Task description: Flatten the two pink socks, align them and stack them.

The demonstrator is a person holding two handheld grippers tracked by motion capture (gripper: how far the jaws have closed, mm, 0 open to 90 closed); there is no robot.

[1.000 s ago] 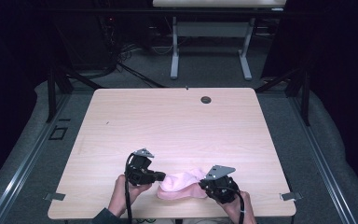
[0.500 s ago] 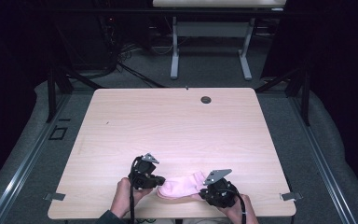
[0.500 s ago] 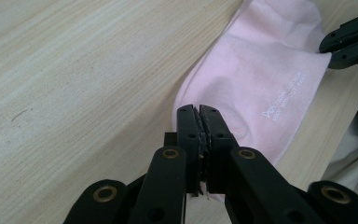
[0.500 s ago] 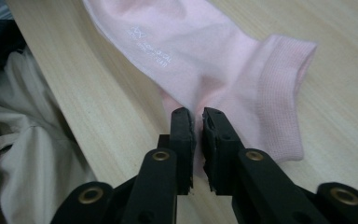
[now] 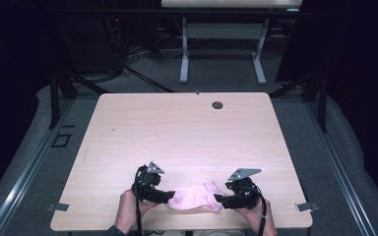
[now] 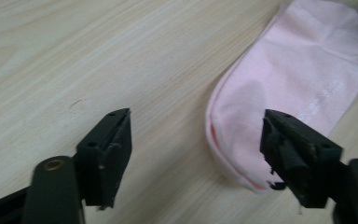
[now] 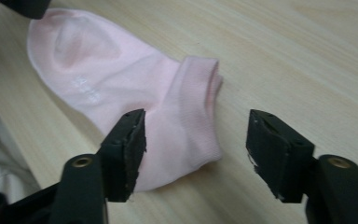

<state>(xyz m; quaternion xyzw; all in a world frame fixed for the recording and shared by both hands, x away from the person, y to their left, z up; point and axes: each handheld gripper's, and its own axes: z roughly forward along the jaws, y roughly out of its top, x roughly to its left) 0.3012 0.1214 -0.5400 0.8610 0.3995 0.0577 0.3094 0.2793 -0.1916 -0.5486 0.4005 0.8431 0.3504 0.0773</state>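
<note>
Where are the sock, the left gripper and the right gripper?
sock (image 5: 194,197), high view, on the middle of the pink fabric.
left gripper (image 6: 196,149), left gripper view, midway between its open fingertips.
right gripper (image 7: 196,144), right gripper view, midway between its open fingertips, over the sock's cuff end.

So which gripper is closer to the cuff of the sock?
The right gripper. Its open jaws stand at the cuff end of the sock, one over the cuff. The left gripper is at the toe end, jaws open too, both having just opened.
</note>
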